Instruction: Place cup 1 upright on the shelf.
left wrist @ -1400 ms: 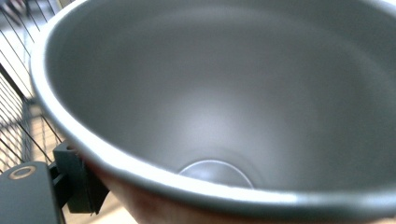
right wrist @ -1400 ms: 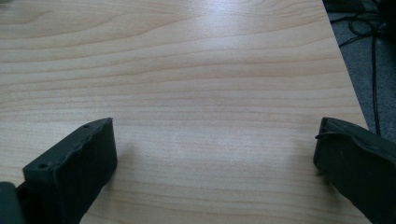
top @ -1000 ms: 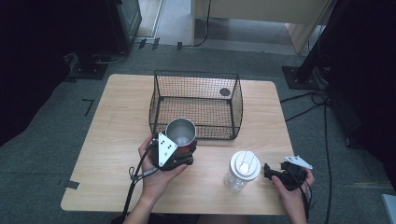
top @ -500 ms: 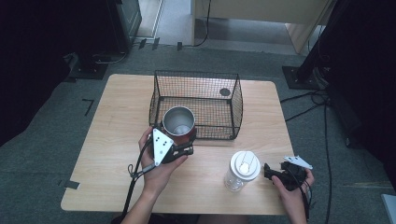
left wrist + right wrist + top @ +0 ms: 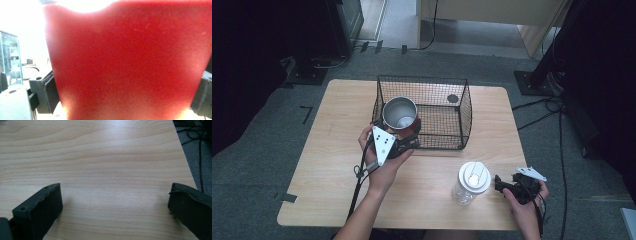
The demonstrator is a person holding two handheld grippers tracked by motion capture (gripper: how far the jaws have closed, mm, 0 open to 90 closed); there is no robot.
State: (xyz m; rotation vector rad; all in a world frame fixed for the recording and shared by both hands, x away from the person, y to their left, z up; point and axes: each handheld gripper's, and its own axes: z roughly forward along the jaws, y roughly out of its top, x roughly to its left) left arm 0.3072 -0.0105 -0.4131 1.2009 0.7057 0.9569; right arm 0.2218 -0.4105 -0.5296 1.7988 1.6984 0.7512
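**Red cup held at the basket's near-left corner**

The left gripper [image 5: 404,145] has its jaws clamped on either side of a red cup [image 5: 400,116], whose blurred red wall sits between the two black jaws in the left gripper view [image 5: 125,65]. From above, the cup stands upright with its steel inside open to the camera, raised over the near-left corner of a black wire basket [image 5: 462,107]. The person's left hand [image 5: 384,162] wraps the gripper just in front of that corner.

The right gripper [image 5: 115,202] has its jaws spread wide with bare wooden table [image 5: 100,157] between them. In the high view it [image 5: 502,184] rests low near the table's front right, held by the right hand [image 5: 524,200]. Just beside it on the left stands a clear bottle with a white lid [image 5: 471,181].
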